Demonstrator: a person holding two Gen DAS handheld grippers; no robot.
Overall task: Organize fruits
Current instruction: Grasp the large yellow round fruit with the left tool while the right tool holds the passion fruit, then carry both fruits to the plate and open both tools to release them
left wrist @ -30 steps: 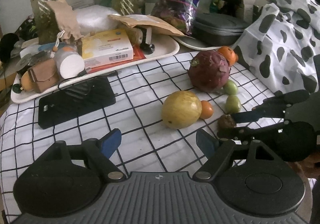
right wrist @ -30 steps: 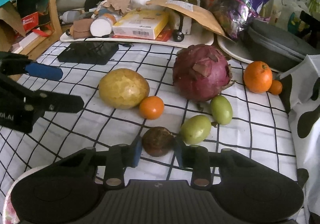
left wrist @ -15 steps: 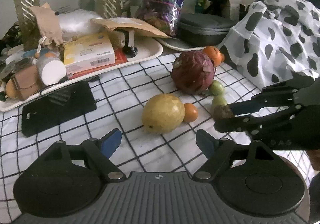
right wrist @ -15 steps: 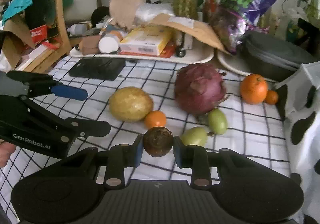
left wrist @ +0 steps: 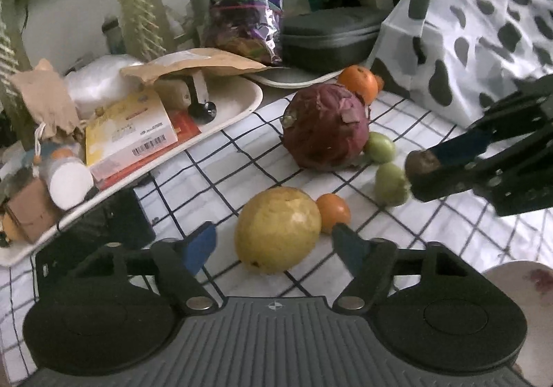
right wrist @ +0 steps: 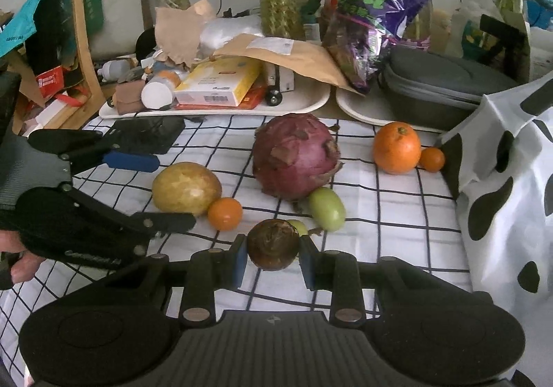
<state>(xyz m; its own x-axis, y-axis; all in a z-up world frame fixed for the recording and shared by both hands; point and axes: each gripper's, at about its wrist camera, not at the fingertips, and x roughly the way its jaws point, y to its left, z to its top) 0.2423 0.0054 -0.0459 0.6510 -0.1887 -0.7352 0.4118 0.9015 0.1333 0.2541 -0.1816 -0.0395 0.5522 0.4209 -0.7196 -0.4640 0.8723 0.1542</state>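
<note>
My left gripper (left wrist: 273, 245) straddles a big yellow fruit (left wrist: 278, 229) on the checked cloth. Its jaws are closing and the blue pads (left wrist: 200, 245) stand just clear of the fruit's sides. A small orange fruit (left wrist: 332, 212) touches the yellow one on its right. My right gripper (right wrist: 273, 259) is shut on a round brown fruit (right wrist: 272, 243) and holds it above the cloth. Behind it lie two green fruits (right wrist: 326, 209), a large purple fruit (right wrist: 295, 159), an orange (right wrist: 396, 148) and a tiny orange fruit (right wrist: 432, 159).
A white tray (left wrist: 242, 107) piled with boxes and paper lines the cloth's far side, with a black device (left wrist: 114, 224) in front of it. A cow-patterned bag (left wrist: 484, 24) fills the right side. A white dish (left wrist: 518, 280) sits at the near right. A hand (right wrist: 20, 266) holds the left gripper.
The left gripper has moved in over the yellow fruit and its jaws have narrowed. The right gripper has lifted the brown fruit off the cloth.
</note>
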